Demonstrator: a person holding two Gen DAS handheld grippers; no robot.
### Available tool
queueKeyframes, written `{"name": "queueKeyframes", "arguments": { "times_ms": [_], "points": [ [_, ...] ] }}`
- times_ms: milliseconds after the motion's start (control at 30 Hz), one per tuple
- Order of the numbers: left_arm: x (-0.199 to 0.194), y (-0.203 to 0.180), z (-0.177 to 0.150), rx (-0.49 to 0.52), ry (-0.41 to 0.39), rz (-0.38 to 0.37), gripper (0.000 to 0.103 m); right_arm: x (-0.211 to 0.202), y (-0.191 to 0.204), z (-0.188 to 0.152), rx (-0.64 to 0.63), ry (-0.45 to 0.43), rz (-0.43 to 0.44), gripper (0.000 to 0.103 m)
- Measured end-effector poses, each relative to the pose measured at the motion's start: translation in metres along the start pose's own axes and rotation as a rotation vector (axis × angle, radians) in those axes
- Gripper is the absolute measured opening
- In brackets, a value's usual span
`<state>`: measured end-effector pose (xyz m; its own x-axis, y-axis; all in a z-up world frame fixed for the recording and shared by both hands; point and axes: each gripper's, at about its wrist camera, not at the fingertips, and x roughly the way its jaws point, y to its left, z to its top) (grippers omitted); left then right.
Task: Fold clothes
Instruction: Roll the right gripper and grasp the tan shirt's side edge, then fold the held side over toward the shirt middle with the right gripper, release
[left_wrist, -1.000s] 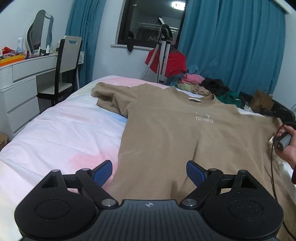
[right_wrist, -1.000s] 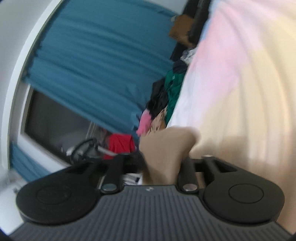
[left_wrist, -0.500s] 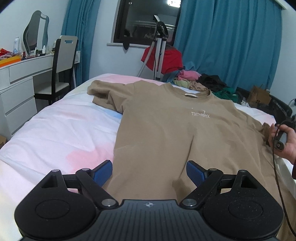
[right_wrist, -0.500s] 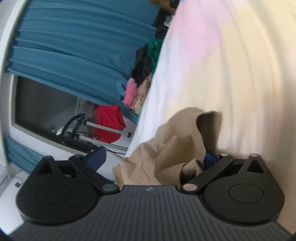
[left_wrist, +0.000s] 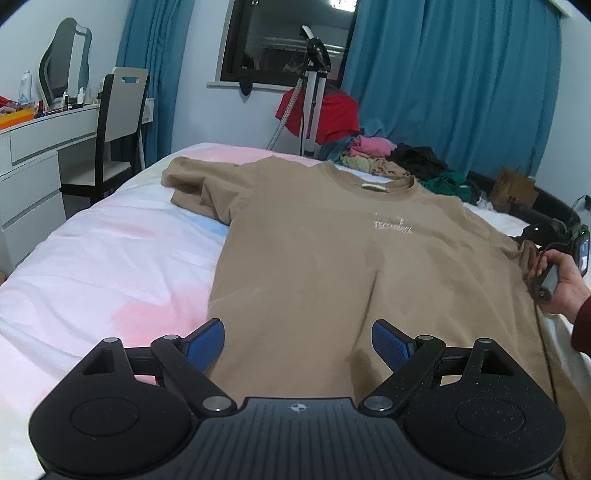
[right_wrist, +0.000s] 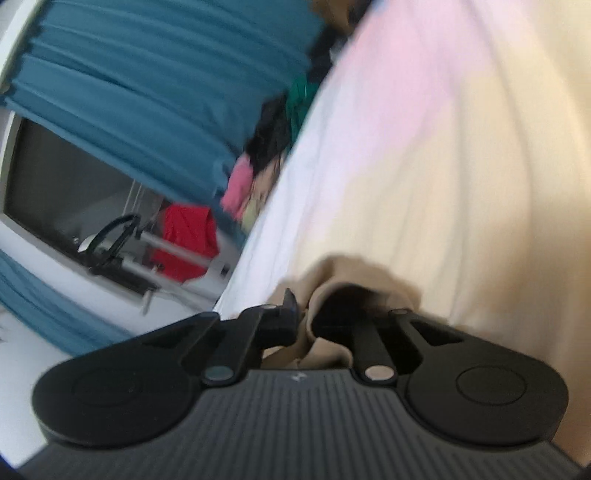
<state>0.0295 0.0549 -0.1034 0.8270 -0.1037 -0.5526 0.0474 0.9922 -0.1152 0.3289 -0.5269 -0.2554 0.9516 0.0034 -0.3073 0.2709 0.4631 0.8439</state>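
Note:
A tan T-shirt (left_wrist: 332, 251) lies flat, front up, on the bed (left_wrist: 110, 258), collar at the far end. Its left sleeve is bunched at the far left. My left gripper (left_wrist: 297, 341) is open and empty, hovering over the shirt's hem. In the left wrist view my right gripper (left_wrist: 546, 254) is at the shirt's right sleeve, held by a hand. In the blurred right wrist view, my right gripper (right_wrist: 314, 317) is shut on a fold of the tan sleeve (right_wrist: 343, 280).
A heap of clothes (left_wrist: 399, 162) lies at the bed's far end before blue curtains. A stand with a red garment (left_wrist: 321, 114) is by the window. A white dresser (left_wrist: 33, 162) and a chair (left_wrist: 118, 129) stand at the left.
My right gripper opened on the sleeve half a second ago and has now shut on it again. The left gripper has stayed open over the hem, with a small shift of view.

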Motion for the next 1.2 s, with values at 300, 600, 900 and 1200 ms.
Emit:
{"name": "queueKeyframes", "arguments": {
  "times_ms": [300, 600, 900, 1200],
  "points": [
    [-0.02, 0.026, 0.013, -0.097, -0.027, 0.029, 0.089, -0.03, 0.124, -0.006, -0.474, -0.192, -0.057, 0.008],
    [-0.037, 0.068, 0.023, -0.159, -0.057, 0.111, 0.089, -0.027, 0.256, -0.133, -0.964, -0.141, -0.009, 0.008],
    [-0.031, 0.091, 0.022, -0.133, -0.045, 0.168, 0.089, 0.038, 0.282, -0.261, -1.119, 0.095, 0.004, 0.01],
    [-0.014, 0.081, 0.019, -0.075, -0.02, 0.138, 0.089, -0.009, 0.272, -0.254, -1.021, 0.194, 0.12, 0.088]
  ]
}}
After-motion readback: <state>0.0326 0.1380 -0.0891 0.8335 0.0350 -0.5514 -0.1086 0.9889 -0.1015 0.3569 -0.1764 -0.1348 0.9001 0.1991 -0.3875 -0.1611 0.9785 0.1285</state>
